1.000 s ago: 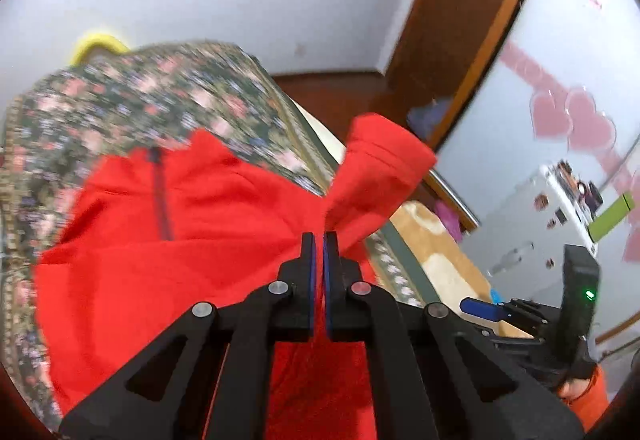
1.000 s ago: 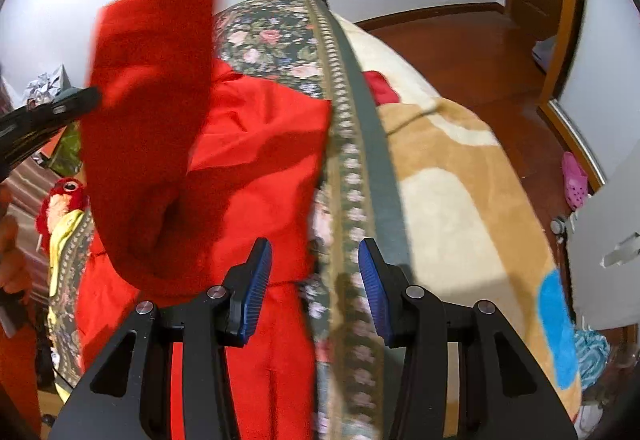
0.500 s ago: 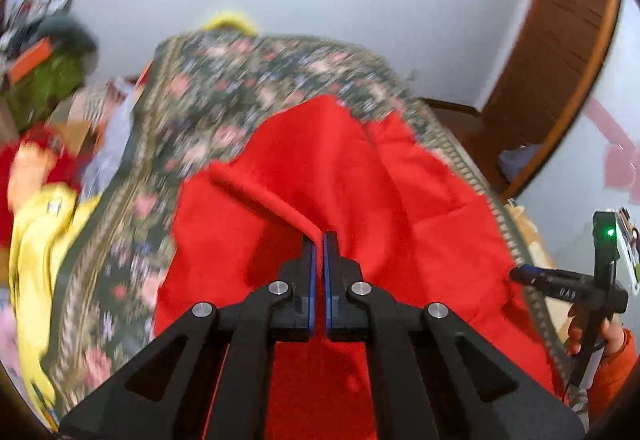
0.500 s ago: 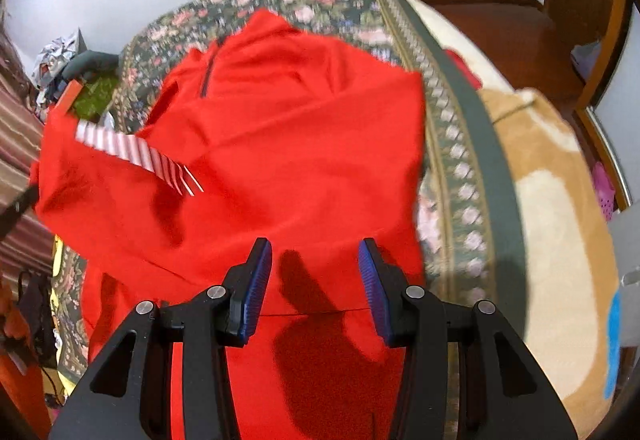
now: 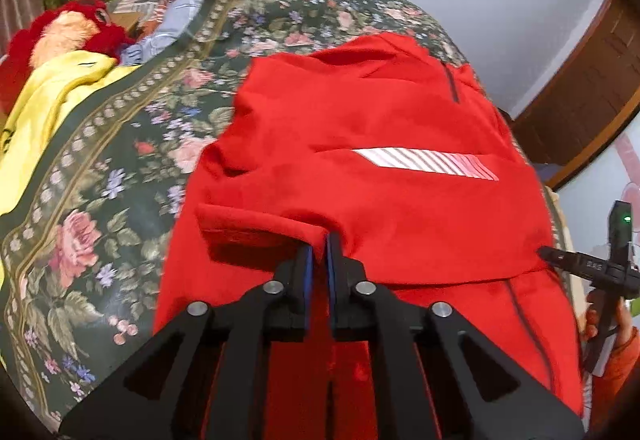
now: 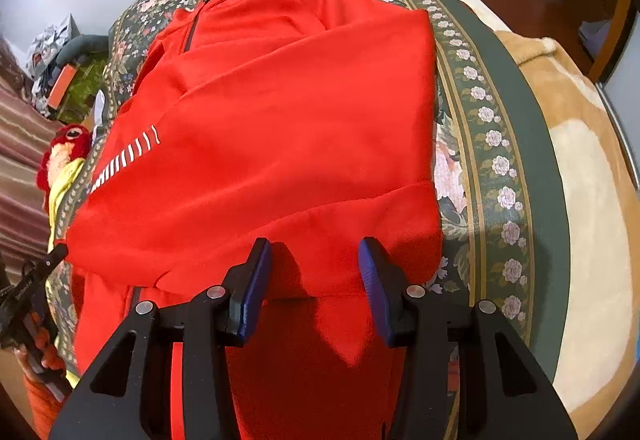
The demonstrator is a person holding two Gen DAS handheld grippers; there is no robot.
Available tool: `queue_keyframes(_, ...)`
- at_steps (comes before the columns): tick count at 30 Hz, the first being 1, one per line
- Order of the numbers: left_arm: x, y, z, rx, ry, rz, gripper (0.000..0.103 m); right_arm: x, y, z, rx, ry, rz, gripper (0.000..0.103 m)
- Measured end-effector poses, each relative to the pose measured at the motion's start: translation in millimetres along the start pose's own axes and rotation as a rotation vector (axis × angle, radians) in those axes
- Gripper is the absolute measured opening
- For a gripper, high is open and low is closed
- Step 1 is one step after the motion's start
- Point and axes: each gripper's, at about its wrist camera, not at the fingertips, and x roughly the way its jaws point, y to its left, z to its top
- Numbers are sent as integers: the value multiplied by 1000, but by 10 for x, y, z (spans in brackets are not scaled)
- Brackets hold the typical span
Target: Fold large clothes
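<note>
- Two tools in play over one red jacket (image 5: 384,208), which lay spread on the floral bedspread (image 5: 120,176) of a bed, collar toward the far wall.
- Left tool (image 5: 317,252) was pinched nearly closed on a fold of red sleeve cloth (image 5: 256,226), the cloth sitting between its blue pads; the held edge stood slightly proud of the jacket body, apparently not yet laid flat.
- Right tool (image 6: 316,268) hung with jaws partly apart just above the near folded edge of the jacket, nothing pressed between them.
- White striped patch (image 5: 424,162) faced up across the middle, so a sleeve looked already brought across the chest.
- Yellow cloth (image 5: 44,100) and a red plush toy (image 5: 60,32) sat at the bedspread's left edge, well apart from the jacket.
- Risk: releasing the sleeve fold before it lay flat could let it spring back or bunch, since the fleece looked thick.
- Risk: the jacket's right side lay close to the bedspread border (image 6: 480,112); a hard pull might drag it askew or off the fold line.
- Risk: the right tool could snag two layers at the near edge and lift the fold already made.
</note>
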Motion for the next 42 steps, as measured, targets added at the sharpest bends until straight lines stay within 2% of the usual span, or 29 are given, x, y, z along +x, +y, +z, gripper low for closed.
queue_keyframes(2,24,120,-20,-34,9,11,8,18,39,-4,-14,-2,-2,49)
queue_keyframes(5,79,317,3,-96,35,-20,8,41,102,-14,-45,-9,-25,51)
queue_keyframes(7,87,425,5,-115,42,3,8,59,149,-20,-67,-14,-41,54)
queue_keyframes(12,95,551,-76,-67,54,140,8,83,199,-25,-95,-23,-58,61)
queue_keyframes(17,118,644,-110,-41,123,145,8,77,235,8,-106,4,-89,64)
queue_keyframes(19,65,625,-38,-29,125,144,13,61,257,44,-103,18,-93,64)
queue_keyframes(20,7,597,34,-14,111,148,21,35,253,57,-102,17,-93,64)
queue_keyframes(21,-34,564,91,0,99,153,34,4,251,74,-100,14,-93,64)
queue_keyframes(23,-148,461,242,42,52,154,50,-80,259,131,-101,-10,-93,64)
queue_keyframes(24,-191,413,301,61,34,154,53,-130,263,170,-101,-27,-91,64)
queue_keyframes(28,-234,153,601,149,1,133,57,-288,280,325,-104,-90,-76,66)
queue_keyframes(30,-179,28,746,182,-4,123,64,-333,293,426,-106,-116,-66,68)
queue_keyframes(33,-18,-161,967,238,2,117,68,-323,303,611,-76,-129,-61,73)
queue_keyframes(38,373,-406,1282,298,18,112,71,-242,358,919,-83,-152,-87,73)
queue_keyframes(42,831,-483,1536,281,95,70,73,-252,400,1129,-104,-200,-80,73)
